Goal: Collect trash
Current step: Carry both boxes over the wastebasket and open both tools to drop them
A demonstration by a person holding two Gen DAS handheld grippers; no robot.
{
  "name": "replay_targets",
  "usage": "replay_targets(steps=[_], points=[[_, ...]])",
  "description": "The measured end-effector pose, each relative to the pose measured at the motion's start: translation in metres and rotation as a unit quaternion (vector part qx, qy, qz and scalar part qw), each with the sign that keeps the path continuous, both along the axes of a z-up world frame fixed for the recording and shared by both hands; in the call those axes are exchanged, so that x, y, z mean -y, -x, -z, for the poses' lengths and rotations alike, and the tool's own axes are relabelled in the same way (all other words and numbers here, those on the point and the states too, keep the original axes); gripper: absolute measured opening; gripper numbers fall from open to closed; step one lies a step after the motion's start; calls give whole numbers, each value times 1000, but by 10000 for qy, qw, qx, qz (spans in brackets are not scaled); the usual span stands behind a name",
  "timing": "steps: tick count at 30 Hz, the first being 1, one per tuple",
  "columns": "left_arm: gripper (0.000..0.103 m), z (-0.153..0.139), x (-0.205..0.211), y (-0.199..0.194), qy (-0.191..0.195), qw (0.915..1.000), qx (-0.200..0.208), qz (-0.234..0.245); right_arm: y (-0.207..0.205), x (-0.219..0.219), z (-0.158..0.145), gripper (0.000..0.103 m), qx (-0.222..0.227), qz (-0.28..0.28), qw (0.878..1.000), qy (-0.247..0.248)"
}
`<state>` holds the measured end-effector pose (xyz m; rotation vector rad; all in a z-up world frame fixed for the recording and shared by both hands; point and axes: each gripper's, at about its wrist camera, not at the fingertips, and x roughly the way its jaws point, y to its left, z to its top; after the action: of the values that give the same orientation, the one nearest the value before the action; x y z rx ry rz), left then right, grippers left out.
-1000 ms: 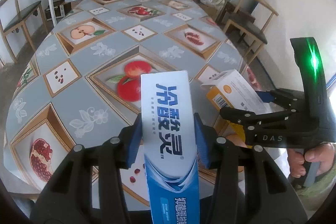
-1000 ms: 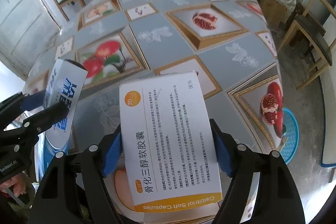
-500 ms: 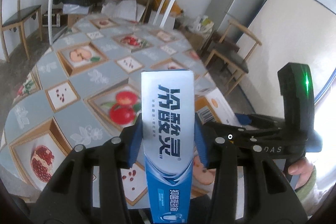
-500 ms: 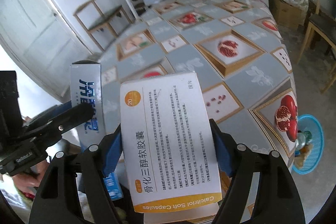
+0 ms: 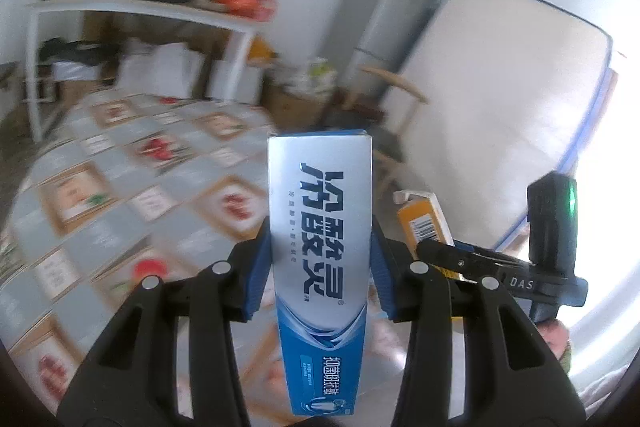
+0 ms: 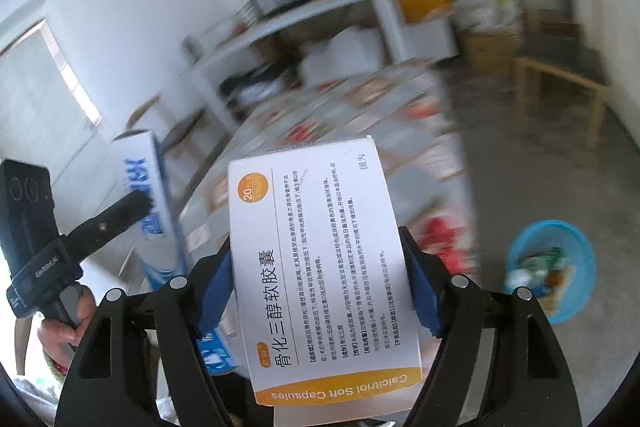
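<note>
A blue and silver toothpaste box is clamped between the blue pads of the left hand-held gripper, standing up out of the jaws, clear of the desk with the fruit-pattern cloth. A white and orange capsule box is clamped in the same way in the right hand-held gripper; its orange end is also seen from the left wrist view, just beside the toothpaste box. Both boxes are held in the air, with the desk behind and below them, and both views are blurred by motion.

The step in hand is judged to be the carry: both pieces of trash are picked up and none is yet dropped. A blue basket on the floor beside the desk, already holding some rubbish, is the likely place for them. The next move calls for each box to be brought over the basket's mouth and the jaws opened only there, one box at a time, so that neither lands on the floor.
</note>
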<state>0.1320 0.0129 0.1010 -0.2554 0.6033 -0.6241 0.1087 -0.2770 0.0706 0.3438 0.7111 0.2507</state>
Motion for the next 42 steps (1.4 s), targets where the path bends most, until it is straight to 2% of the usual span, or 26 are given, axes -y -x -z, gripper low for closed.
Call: replay_targets(steps=[3,6,10,12,16,17,20,23,25,26,29,31,32,34,36,39,42], points=[[43,-7,41,-18,131,9987,-68,491,22,61,0,73,41,780,9969,-21],[43,-7,91,-39,232,9947,-262,968,37,110,17,73,-126,1382,9903,-113],[43,13,171,-71,283,9839,-792,1579,47,172,67,73,-630,2027,9757,-538],[43,31,211,-84,155,9776,-1125,1770,46,197,97,73,-909,2218,9669,-873],[43,77,284,-112,-237,9632,-1726,2045,36,247,173,73,-1478,2489,9382,-1895],[43,93,306,-122,-387,9573,-1930,2116,33,255,188,73,-1563,2526,9314,-2105],[43,135,351,-143,-809,9447,-2335,2156,18,291,248,73,-1930,2733,8990,-2826],[43,173,391,-166,-1204,9322,-2656,2143,0,313,291,73,-2138,2941,8776,-3124],[43,196,415,-178,-1407,9236,-2858,2135,-16,319,312,74,-2244,3073,8697,-3144],[43,203,423,-182,-1484,9211,-2896,2138,-26,327,327,74,-2306,3150,8635,-3194],[44,227,453,-196,-1823,9139,-2945,2117,-49,341,359,75,-2508,3233,8582,-3099],[58,239,460,-203,-1937,9099,-3018,2086,-69,347,375,75,-2675,3299,8557,-2954],[61,243,462,-208,-2007,9083,-3050,2044,-76,350,384,76,-2743,3342,8524,-2941],[66,246,464,-212,-2003,9079,-3077,2023,-84,356,399,77,-2849,3430,8440,-2980],[69,247,461,-211,-1948,9074,-3093,2071,-87,361,406,80,-2928,3523,8407,-2887],[70,242,449,-202,-1954,9095,-3003,2107,-90,362,412,80,-2991,3540,8397,-2831],[70,232,436,-196,-1903,9147,-2878,2102,-82,361,406,80,-2981,3680,8423,-2575]])
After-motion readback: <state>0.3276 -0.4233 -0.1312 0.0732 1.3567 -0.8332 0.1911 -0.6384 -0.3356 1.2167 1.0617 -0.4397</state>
